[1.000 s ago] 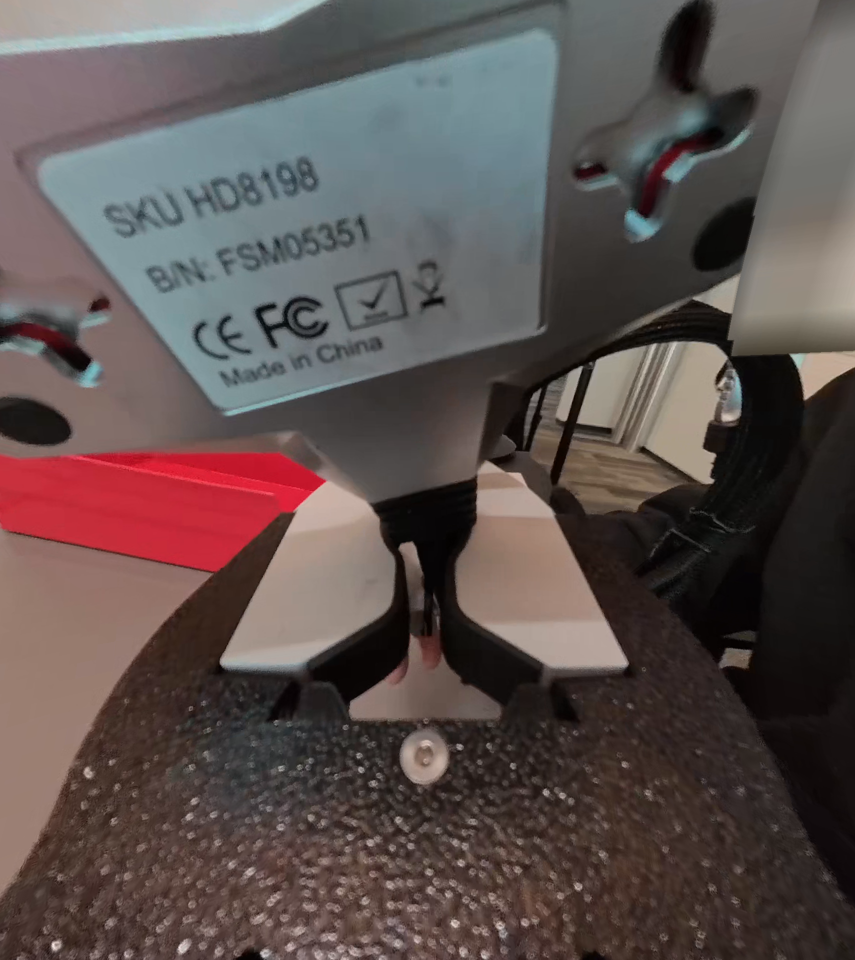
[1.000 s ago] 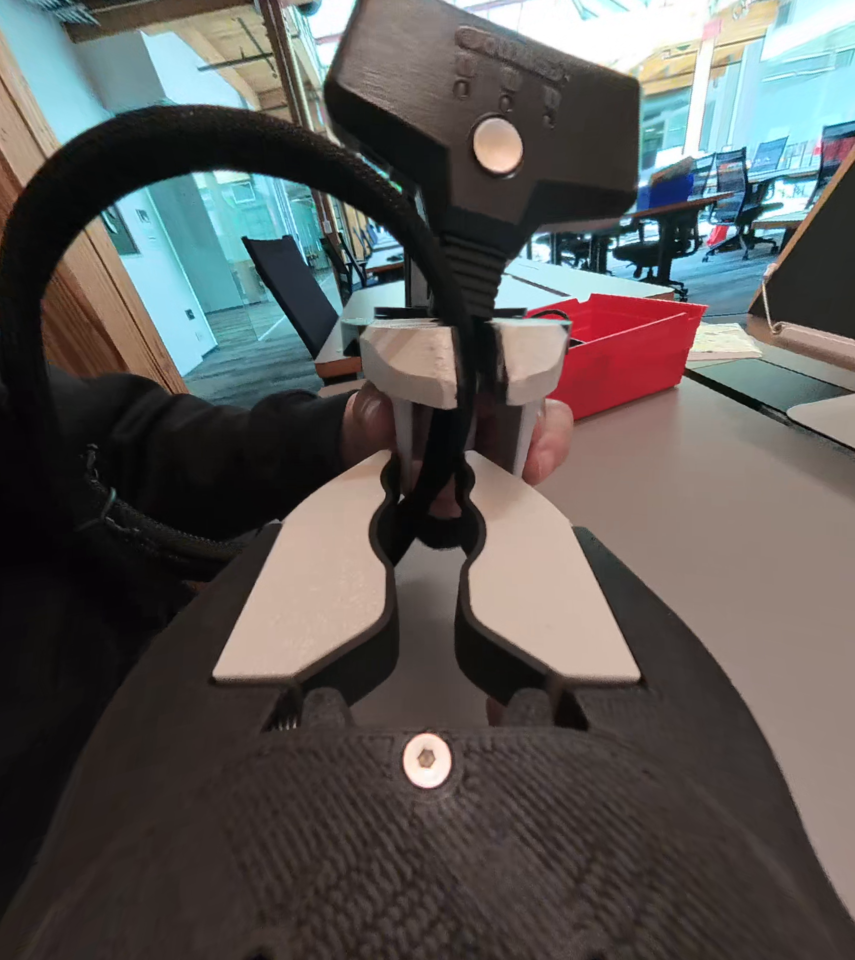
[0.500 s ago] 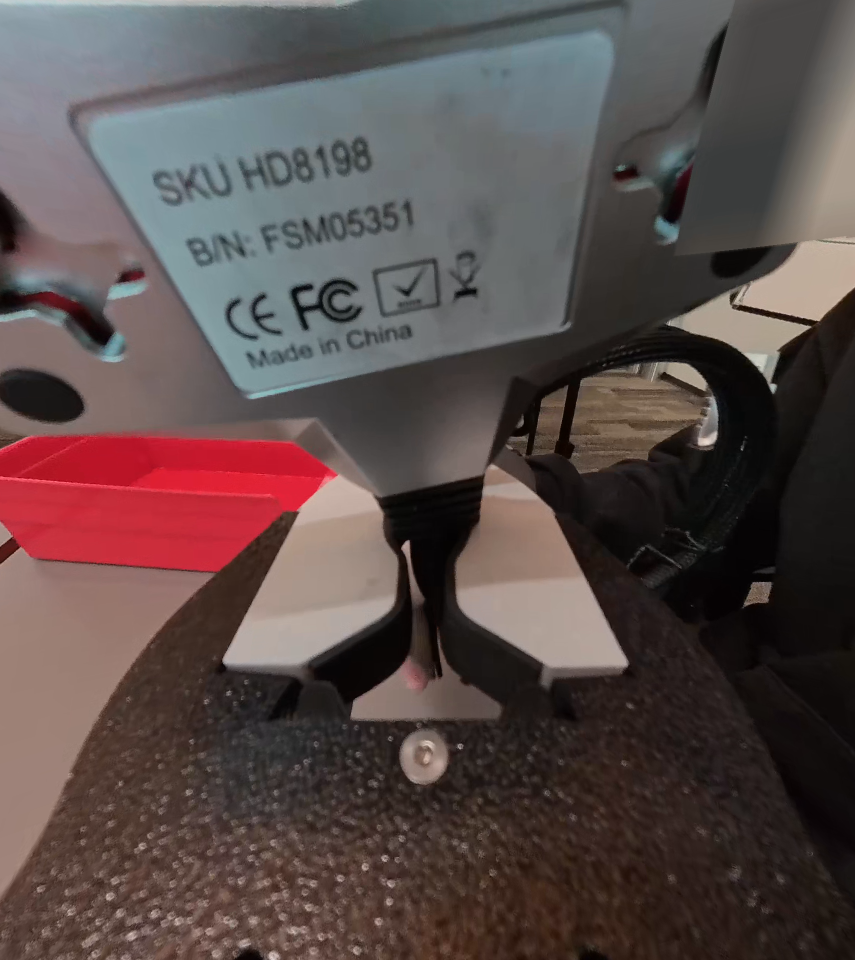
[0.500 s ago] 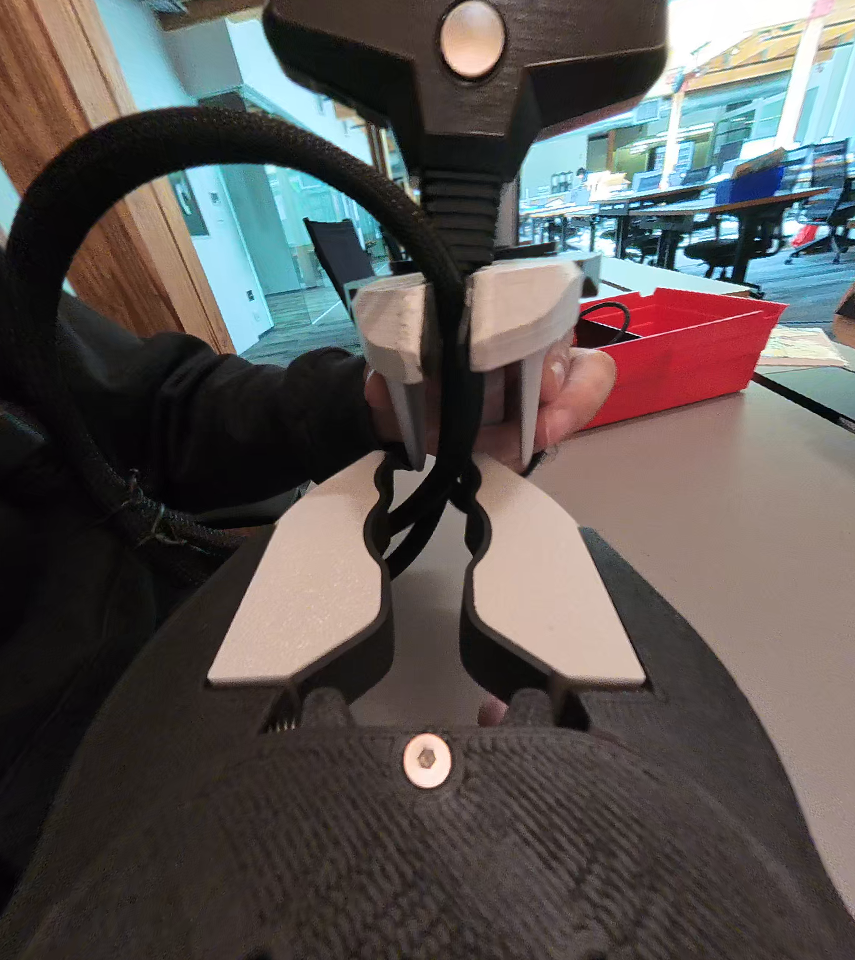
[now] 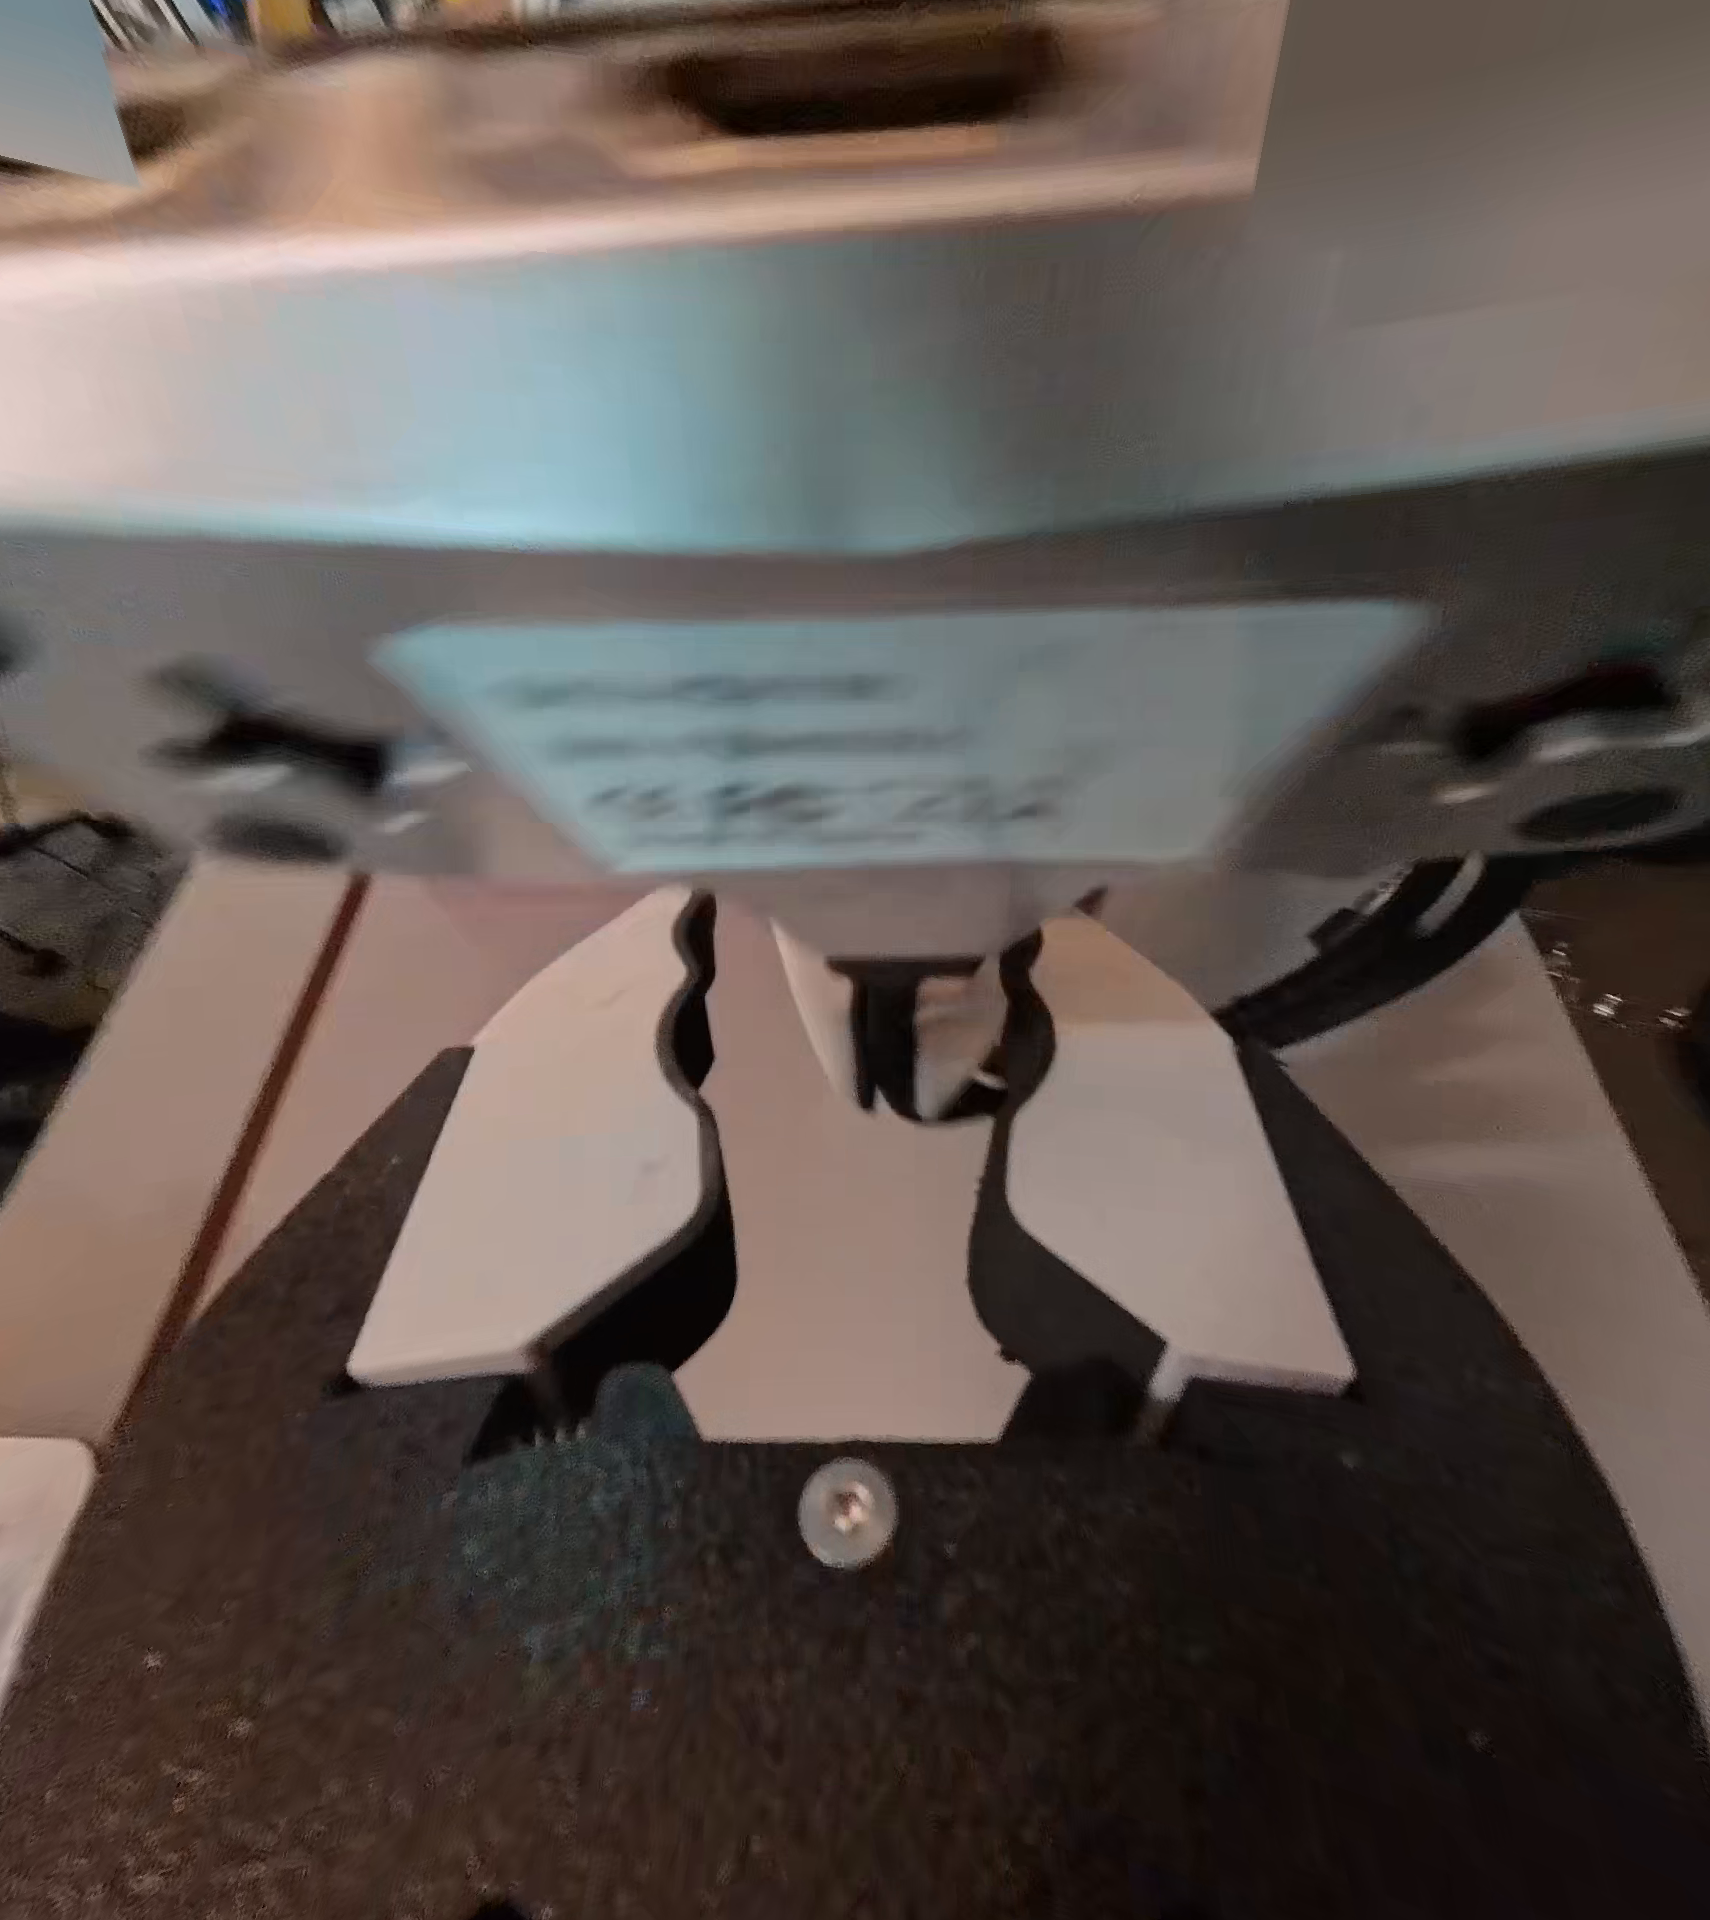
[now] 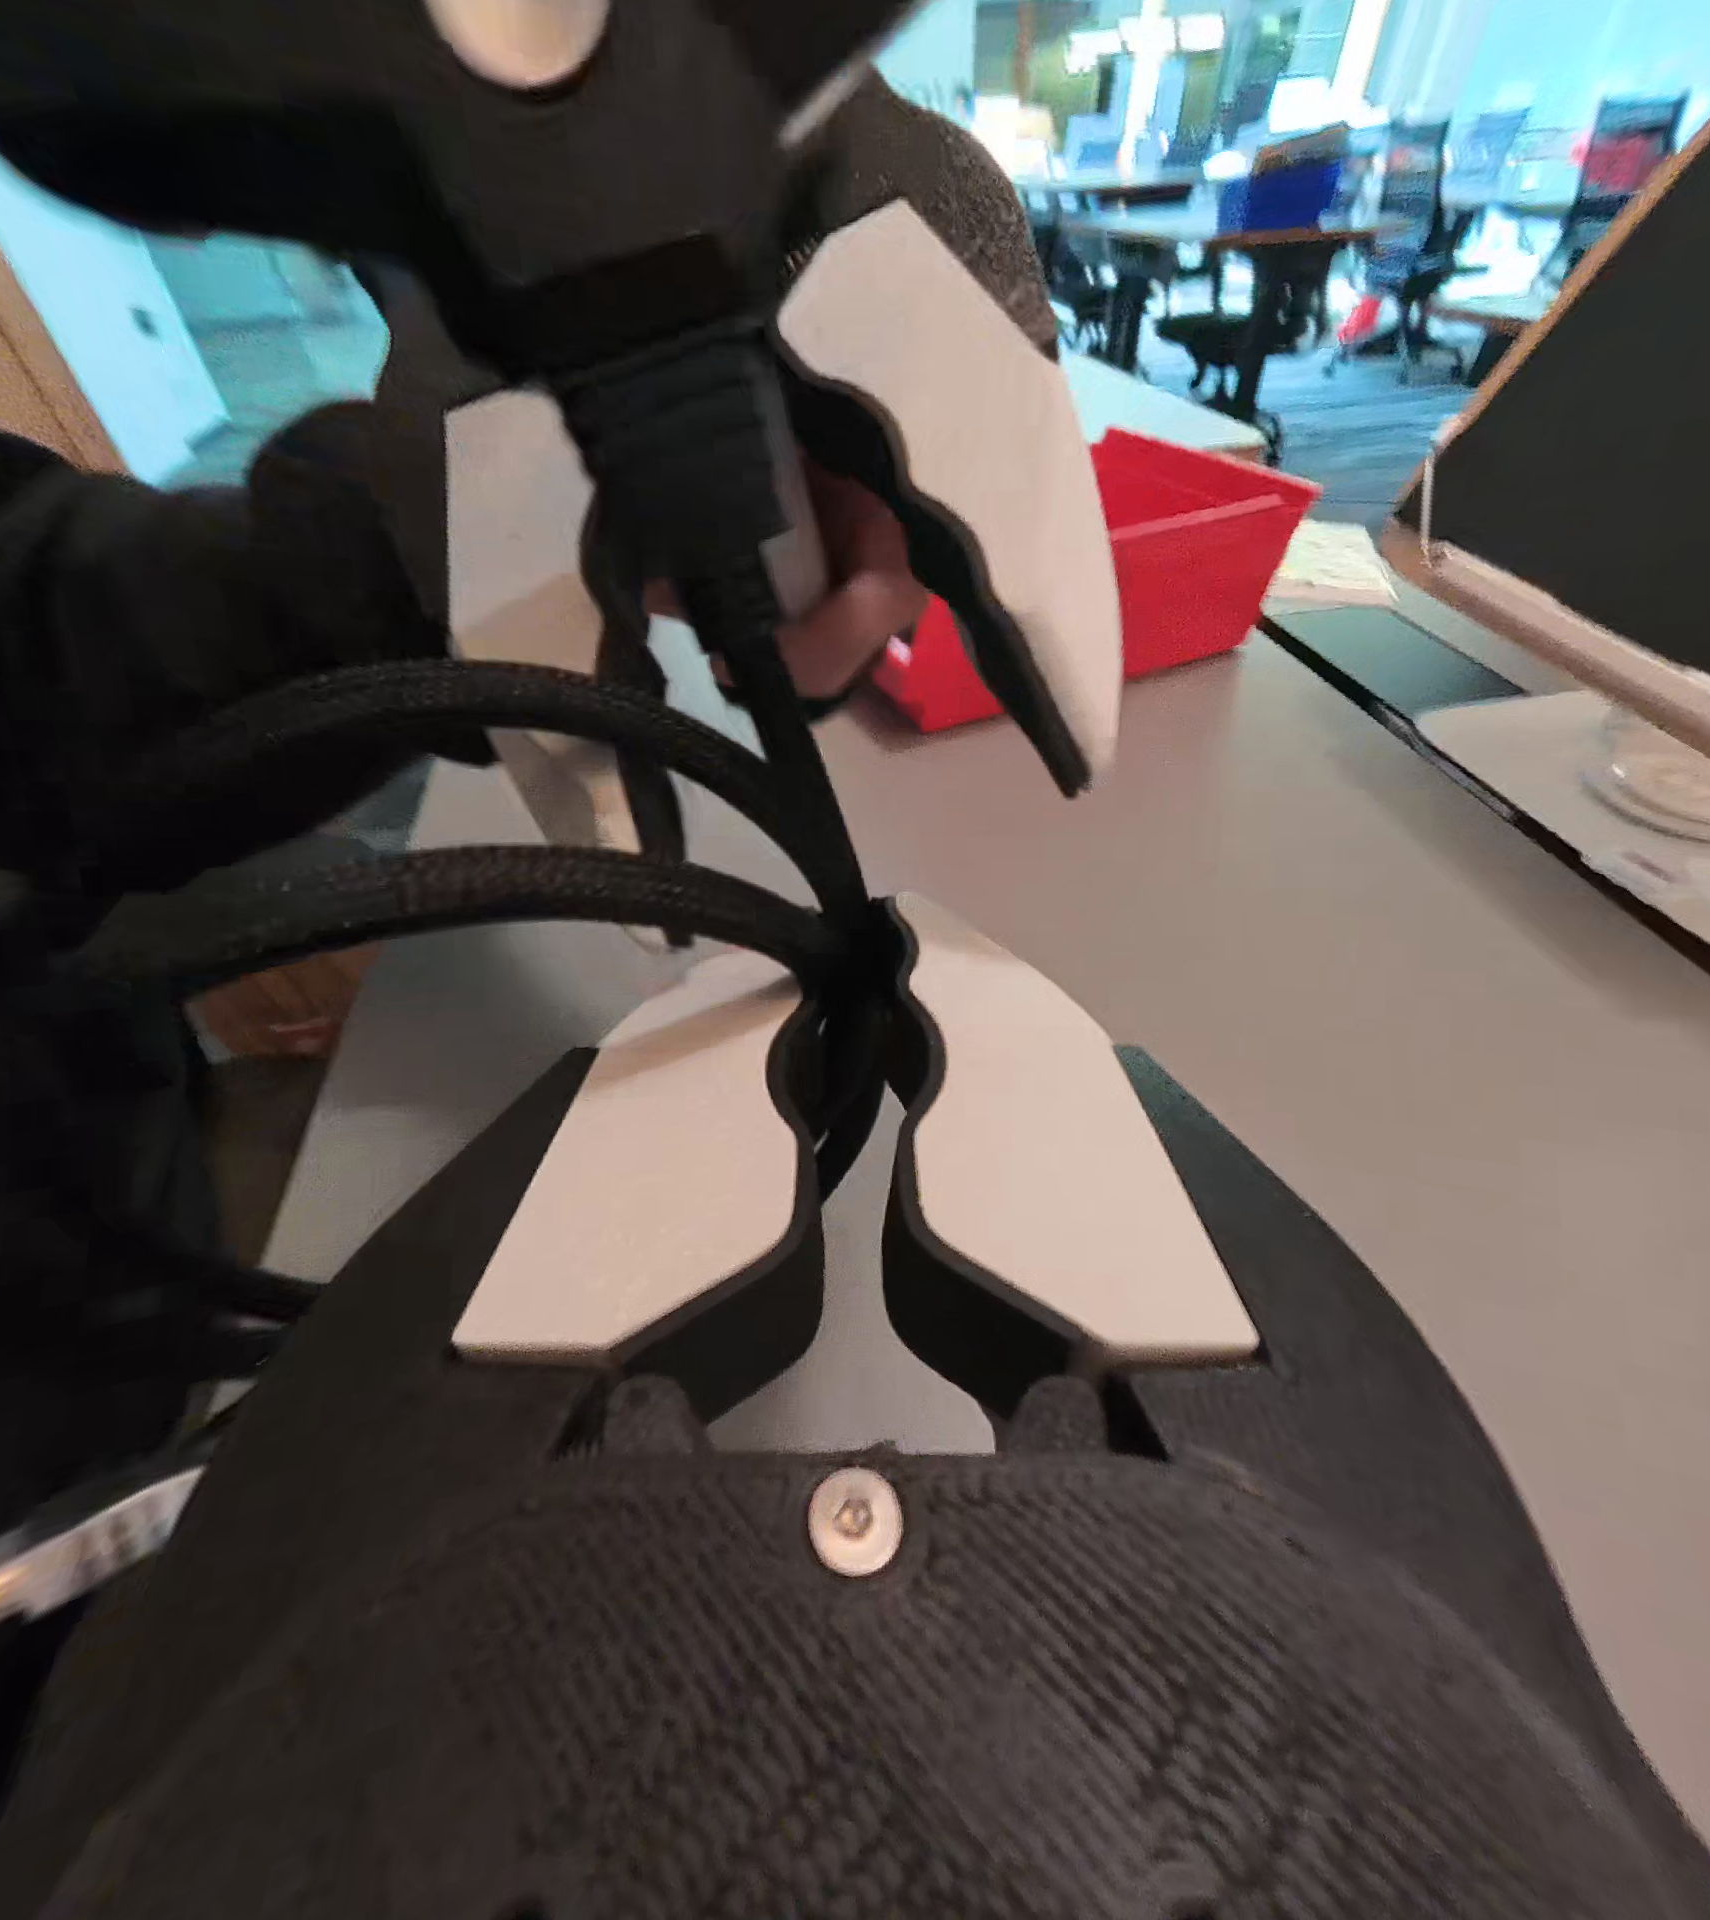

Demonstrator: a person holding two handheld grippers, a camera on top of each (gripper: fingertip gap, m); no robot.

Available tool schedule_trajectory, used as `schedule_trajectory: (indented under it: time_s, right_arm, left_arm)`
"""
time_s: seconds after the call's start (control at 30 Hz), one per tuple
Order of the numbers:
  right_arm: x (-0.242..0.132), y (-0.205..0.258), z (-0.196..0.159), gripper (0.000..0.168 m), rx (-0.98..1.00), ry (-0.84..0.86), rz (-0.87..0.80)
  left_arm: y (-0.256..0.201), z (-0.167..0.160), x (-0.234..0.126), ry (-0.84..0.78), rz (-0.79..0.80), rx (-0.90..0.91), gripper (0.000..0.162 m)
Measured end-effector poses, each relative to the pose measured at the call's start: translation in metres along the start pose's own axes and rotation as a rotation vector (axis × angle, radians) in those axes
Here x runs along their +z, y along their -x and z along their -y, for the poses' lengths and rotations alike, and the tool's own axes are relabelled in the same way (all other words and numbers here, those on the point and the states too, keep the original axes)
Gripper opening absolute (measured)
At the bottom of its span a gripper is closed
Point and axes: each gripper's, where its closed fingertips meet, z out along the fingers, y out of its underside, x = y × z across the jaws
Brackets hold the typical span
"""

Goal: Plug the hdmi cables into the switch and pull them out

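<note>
The HDMI switch shows its silver underside with a pale label (image 5: 830, 499), blurred, just above my left gripper (image 5: 861, 935). That gripper is open, its fingers spread either side of the switch's black cable stub (image 5: 882, 1039) without clamping it. In the right wrist view the switch's black top with a round button (image 6: 518, 156) is at the upper left, the open left gripper's white fingers (image 6: 955, 468) flanking its stub. My right gripper (image 6: 861, 997) is shut on the black cable (image 6: 799, 748) running down from the switch. Braided black cable loops (image 6: 415, 707) enter from the left.
A red bin (image 6: 1183, 561) stands on the grey table (image 6: 1350, 1195) behind the switch. A dark tilted panel on a stand (image 6: 1609, 436) is at the right. A black sleeve (image 6: 103, 644) fills the left side. Office desks and chairs lie far behind.
My left gripper has opened from its grip on the switch's cable stub. The switch has tipped, its underside now seen at a shallower angle. The right gripper stays shut on the cable.
</note>
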Motion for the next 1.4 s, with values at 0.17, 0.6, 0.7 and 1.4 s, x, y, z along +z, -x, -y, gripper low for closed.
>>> schedule_trajectory:
  time_s: [0.17,0.6,0.7,1.4]
  right_arm:
    - [-0.016,-0.019,0.005,0.008,-0.035,0.049,-0.183]
    - [-0.046,-0.051,-0.004,0.007,-0.191,0.289,-0.535]
    - [-0.045,-0.049,0.0,0.008,-0.278,0.338,-0.583]
    - [-0.034,0.002,0.016,0.017,-0.49,0.173,-0.257]
  left_arm:
    - [0.0,0.017,-0.02,-0.17,-0.047,-0.217,0.048]
    - [0.023,0.044,-0.076,-0.393,0.102,-0.571,0.086]
    - [0.02,0.032,-0.066,-0.265,0.094,-0.708,0.075]
    - [0.008,-0.006,-0.054,-0.474,-0.369,-1.292,0.022]
